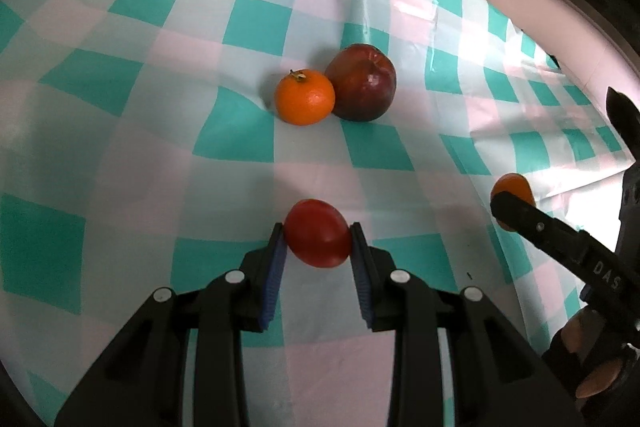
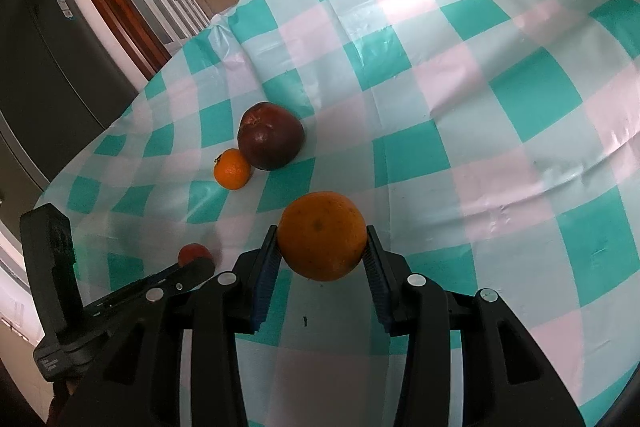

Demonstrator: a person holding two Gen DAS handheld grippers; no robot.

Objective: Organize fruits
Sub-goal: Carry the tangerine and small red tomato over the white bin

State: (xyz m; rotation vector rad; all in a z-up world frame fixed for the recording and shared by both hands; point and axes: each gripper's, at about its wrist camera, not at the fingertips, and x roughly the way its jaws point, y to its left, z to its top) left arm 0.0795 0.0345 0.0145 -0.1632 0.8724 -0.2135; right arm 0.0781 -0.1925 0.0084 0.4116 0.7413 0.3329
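Left wrist view is showing my left tool point(image 1: 318, 241) clamping a small red fruit point(image 1: 318, 245), likely a tomato, both blue pads pressing its sides at about 6 o'clock in the picture. Whether it is resting on the worktop point(image 1: 120, 147) or hanging just above it, I cannot tell. Ahead of it, toward 12 o'clock, a mandarin point(image 1: 305, 103) and a dark red apple point(image 1: 362, 89) are sitting together on the checked cloth, touching each other, the apple on the 3 o'clock side. At 3 o'clock near the edge, my right tool is coming into view with something orange behind its finger.

Right wrist view is making that clear: my right tool point(image 2: 322, 249) is gripping a large orange point(image 2: 322, 235) between its pads. The same apple point(image 2: 270, 135) and mandarin point(image 2: 232, 169) are lying toward 10 o'clock, and the left tool with its red fruit point(image 2: 195, 254) is showing at 8 o'clock.

I am judging the sorting to be about half done: two fruits are already grouped on the cloth, and the other two are each caught in a tool, well apart from that pair. No bowl or basket is showing, so gathering everything beside the apple and mandarin looks like the remaining work: carrying both in, setting them down and releasing.
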